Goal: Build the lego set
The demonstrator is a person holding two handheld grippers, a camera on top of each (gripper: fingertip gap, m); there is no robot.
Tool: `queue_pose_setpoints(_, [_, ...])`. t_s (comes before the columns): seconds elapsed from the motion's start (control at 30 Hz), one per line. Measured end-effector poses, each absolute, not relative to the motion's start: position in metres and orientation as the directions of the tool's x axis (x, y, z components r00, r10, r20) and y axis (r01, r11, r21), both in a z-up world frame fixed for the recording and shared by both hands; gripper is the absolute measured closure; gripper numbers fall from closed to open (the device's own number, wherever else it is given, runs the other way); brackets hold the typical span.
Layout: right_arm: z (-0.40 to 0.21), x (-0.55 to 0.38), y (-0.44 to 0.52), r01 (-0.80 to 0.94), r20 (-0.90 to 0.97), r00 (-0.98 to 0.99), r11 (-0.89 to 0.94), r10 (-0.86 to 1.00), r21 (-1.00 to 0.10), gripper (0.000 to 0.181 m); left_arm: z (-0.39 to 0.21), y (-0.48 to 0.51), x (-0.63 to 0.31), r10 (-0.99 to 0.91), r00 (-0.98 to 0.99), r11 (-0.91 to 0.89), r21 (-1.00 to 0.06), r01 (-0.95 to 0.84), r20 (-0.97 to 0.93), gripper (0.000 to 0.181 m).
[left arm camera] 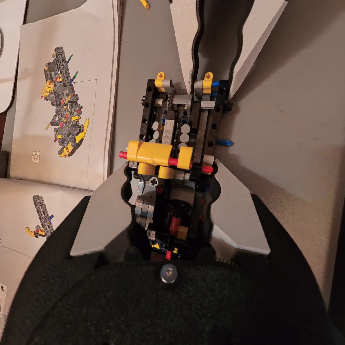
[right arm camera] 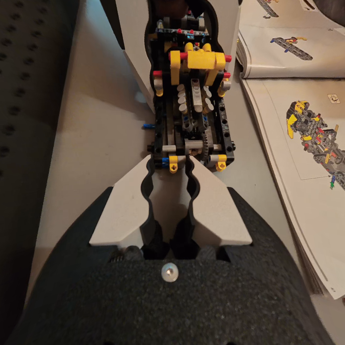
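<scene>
The left gripper (left arm camera: 170,188) jaws clamp one end of the lego model (left arm camera: 179,127), while the right gripper (right arm camera: 169,164) jaws pinch its opposite end, narrowly parted, above the tabletop (right arm camera: 97,130).

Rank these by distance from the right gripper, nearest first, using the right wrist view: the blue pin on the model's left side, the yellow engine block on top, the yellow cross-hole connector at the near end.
From the right gripper:
1. Yellow cross-hole connector, at the model's near end, right by the fingertips.
2. Blue pin, sticking out of the left beam, midway along.
3. Yellow engine block, on top at the far end, by the left gripper.
</scene>
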State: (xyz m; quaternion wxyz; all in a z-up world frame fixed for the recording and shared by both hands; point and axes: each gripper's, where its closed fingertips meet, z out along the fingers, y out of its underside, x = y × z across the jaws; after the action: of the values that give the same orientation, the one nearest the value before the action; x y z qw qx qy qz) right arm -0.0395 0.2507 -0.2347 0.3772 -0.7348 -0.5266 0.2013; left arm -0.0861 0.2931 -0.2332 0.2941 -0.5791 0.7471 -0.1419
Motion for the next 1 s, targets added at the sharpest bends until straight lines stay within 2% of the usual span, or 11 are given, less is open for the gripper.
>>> queue_pose_setpoints(0.13, [-0.229,-0.037,0.253,0.684,0.158,0.348,-0.135,0.924,-0.717,0.149,-0.229,0.296,-0.087,-0.953,-0.117,0.258,-0.551,-0.793,-0.278,0.096])
queue_pose_setpoints(0.3, [-0.191,-0.044,0.252,0.631,0.157,0.338,-0.099,0.928,-0.770,0.149,-0.207,0.299,-0.101,-0.933,-0.116,0.291,-0.525,-0.800,-0.340,0.090])
queue_pose_setpoints(0.37, [-0.190,-0.039,0.256,0.700,0.236,0.326,-0.066,0.916,-0.711,0.149,-0.191,0.296,-0.111,-0.934,-0.132,0.297,-0.520,-0.801,-0.331,0.091])
queue_pose_setpoints(0.5, [-0.190,-0.038,0.255,0.717,0.240,0.323,-0.072,0.915,-0.693,0.149,-0.176,0.291,-0.117,-0.954,-0.148,0.276,-0.567,-0.776,-0.262,0.091])
queue_pose_setpoints(0.6, [-0.179,-0.036,0.255,0.731,0.288,0.325,-0.046,0.901,-0.681,0.149,-0.159,0.279,-0.095,-0.972,-0.153,0.233,-0.645,-0.728,-0.179,0.090])
queue_pose_setpoints(0.73, [-0.169,-0.031,0.256,0.764,0.329,0.332,-0.047,0.884,-0.643,0.149,-0.155,0.288,-0.084,-0.953,-0.165,0.282,-0.555,-0.783,-0.252,0.082])
queue_pose_setpoints(0.9, [-0.156,-0.037,0.256,0.767,0.369,0.327,-0.017,0.870,-0.641,0.149,-0.104,0.290,-0.074,-0.959,-0.147,0.273,-0.645,-0.714,-0.243,0.082])
queue_pose_setpoints(1.0, [-0.144,-0.046,0.254,0.752,0.375,0.321,0.007,0.870,-0.659,0.149,-0.123,0.282,-0.063,-0.944,-0.195,0.317,-0.577,-0.753,-0.265,0.082])
